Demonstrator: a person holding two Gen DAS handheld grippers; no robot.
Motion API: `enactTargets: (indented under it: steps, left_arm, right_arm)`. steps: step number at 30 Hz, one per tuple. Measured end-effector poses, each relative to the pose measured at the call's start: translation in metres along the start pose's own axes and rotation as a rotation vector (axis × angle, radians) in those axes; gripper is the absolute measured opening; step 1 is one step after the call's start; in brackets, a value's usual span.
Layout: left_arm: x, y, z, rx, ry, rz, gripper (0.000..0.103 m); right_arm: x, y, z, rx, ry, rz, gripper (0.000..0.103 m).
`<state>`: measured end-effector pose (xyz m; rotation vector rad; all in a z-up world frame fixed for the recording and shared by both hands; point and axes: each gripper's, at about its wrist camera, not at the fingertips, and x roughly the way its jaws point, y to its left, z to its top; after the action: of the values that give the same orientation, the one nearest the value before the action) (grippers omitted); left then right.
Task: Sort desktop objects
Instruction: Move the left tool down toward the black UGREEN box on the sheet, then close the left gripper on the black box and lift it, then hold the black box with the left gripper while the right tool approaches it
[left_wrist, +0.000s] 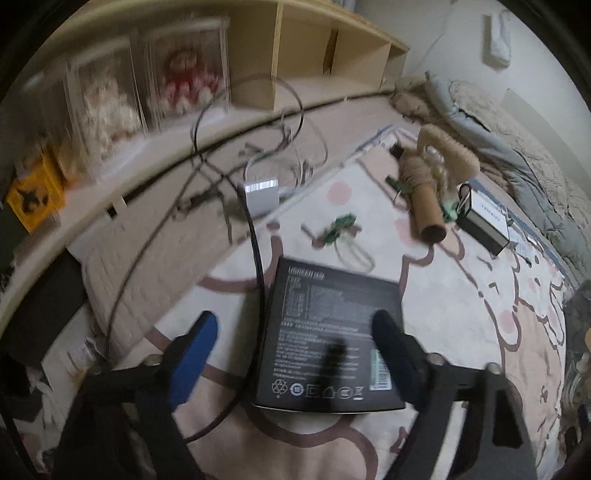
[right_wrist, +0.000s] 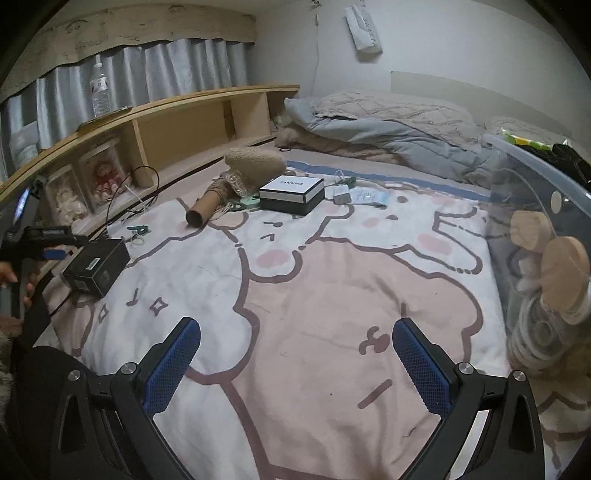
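The left gripper (left_wrist: 295, 332) hangs over a black box (left_wrist: 328, 336) lying flat on the bed (right_wrist: 332, 295), its printed underside up. The jaws stand apart and straddle one long side of the box: the left finger is clear of the box's edge, over the cartoon bedcover, and the right finger is above the box's face. No pad presses on it, so the box is between them but not grasped; this looks like the line-up for a pinch across its width. A black cable (left_wrist: 255, 236) runs just beside the left finger, close enough that it could be caught in the closing.

The print on the box is too smeared to read; only a row of recycling and disposal symbols along the near edge, and a small green sticker under the right finger, can be made out.

The right gripper (right_wrist: 295, 354) is released, with nothing between its jaws but bedcover. Well ahead of it sits a black-and-white box (right_wrist: 291, 194) whose lid reads "CHANEL", beside a cardboard tube (right_wrist: 203, 212). To the right of the jaws is a clear plastic bin (right_wrist: 535, 258), probably where sorted things go.
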<state>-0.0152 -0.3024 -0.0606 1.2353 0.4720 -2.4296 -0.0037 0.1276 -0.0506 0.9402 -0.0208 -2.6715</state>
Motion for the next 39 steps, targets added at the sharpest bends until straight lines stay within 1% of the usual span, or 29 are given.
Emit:
enactTargets:
  steps: [1, 3, 4, 5, 7, 10, 13, 16, 18, 22, 24, 27, 28, 29, 31, 32, 33, 34, 37, 39]
  left_arm:
    - [0.006, 0.001, -0.001, -0.008, 0.022, -0.017, 0.075]
    - [0.015, 0.002, -0.003, -0.026, 0.051, -0.06, 0.067]
    - [0.017, 0.001, -0.003, -0.036, 0.058, -0.087, 0.066]
    - [0.018, -0.002, -0.004, -0.035, 0.06, -0.098, 0.066]
    - [0.017, -0.015, -0.004, 0.007, 0.06, -0.099, 0.066]
    - [0.02, -0.045, -0.009, 0.099, 0.084, -0.119, 0.066]
    - [0.024, -0.082, -0.015, 0.19, 0.108, -0.15, 0.066]
    - [0.029, -0.121, -0.024, 0.267, 0.131, -0.185, 0.066]
    - [0.029, -0.148, -0.03, 0.32, 0.132, -0.203, 0.066]
    - [0.029, -0.206, -0.047, 0.431, 0.166, -0.287, 0.066]
    - [0.029, -0.235, -0.06, 0.491, 0.174, -0.309, 0.066]
    - [0.023, -0.274, -0.08, 0.569, 0.153, -0.339, 0.066]
    - [0.02, -0.284, -0.085, 0.591, 0.131, -0.335, 0.066]
    - [0.016, -0.293, -0.09, 0.614, 0.101, -0.323, 0.068]
    - [0.008, -0.305, -0.098, 0.656, 0.042, -0.311, 0.068]
    - [0.006, -0.308, -0.102, 0.669, 0.035, -0.332, 0.068]
    - [0.005, -0.311, -0.106, 0.673, 0.045, -0.363, 0.068]
    - [0.005, -0.313, -0.11, 0.677, 0.048, -0.377, 0.068]
    - [0.002, -0.313, -0.117, 0.692, 0.004, -0.377, 0.068]
    - [0.001, -0.308, -0.117, 0.664, 0.012, -0.414, 0.068]
  right_arm:
    - [0.001, -0.002, 0.0, 0.007, 0.002, 0.003, 0.103]
    - [0.002, -0.007, -0.001, 0.029, 0.008, 0.015, 0.103]
    - [0.002, -0.01, -0.001, 0.042, 0.009, 0.021, 0.103]
    - [0.002, -0.012, -0.001, 0.054, 0.009, 0.026, 0.103]
    - [0.0, -0.017, -0.001, 0.088, 0.005, 0.037, 0.103]
    - [0.0, -0.025, 0.0, 0.141, 0.008, 0.049, 0.103]
    - [0.0, -0.033, 0.0, 0.182, 0.018, 0.037, 0.103]
    - [-0.003, -0.04, 0.0, 0.199, 0.01, 0.033, 0.103]
    - [-0.004, -0.044, 0.001, 0.208, 0.007, 0.017, 0.103]
    - [-0.005, -0.057, 0.002, 0.238, 0.0, 0.017, 0.103]
    - [-0.007, -0.065, 0.004, 0.261, -0.004, 0.033, 0.103]
    - [-0.008, -0.076, 0.005, 0.287, -0.005, 0.029, 0.103]
    - [-0.007, -0.079, 0.005, 0.291, -0.005, 0.019, 0.103]
    - [-0.006, -0.082, 0.005, 0.292, -0.003, 0.005, 0.103]
    - [-0.004, -0.086, 0.005, 0.291, 0.007, -0.021, 0.103]
    - [-0.002, -0.087, 0.004, 0.29, 0.012, -0.034, 0.103]
    - [0.0, -0.088, 0.004, 0.287, 0.018, -0.039, 0.103]
    - [0.002, -0.087, 0.003, 0.284, 0.026, -0.039, 0.103]
    - [0.007, -0.082, 0.004, 0.261, 0.036, -0.043, 0.103]
    - [0.009, -0.08, 0.004, 0.238, 0.04, -0.065, 0.103]
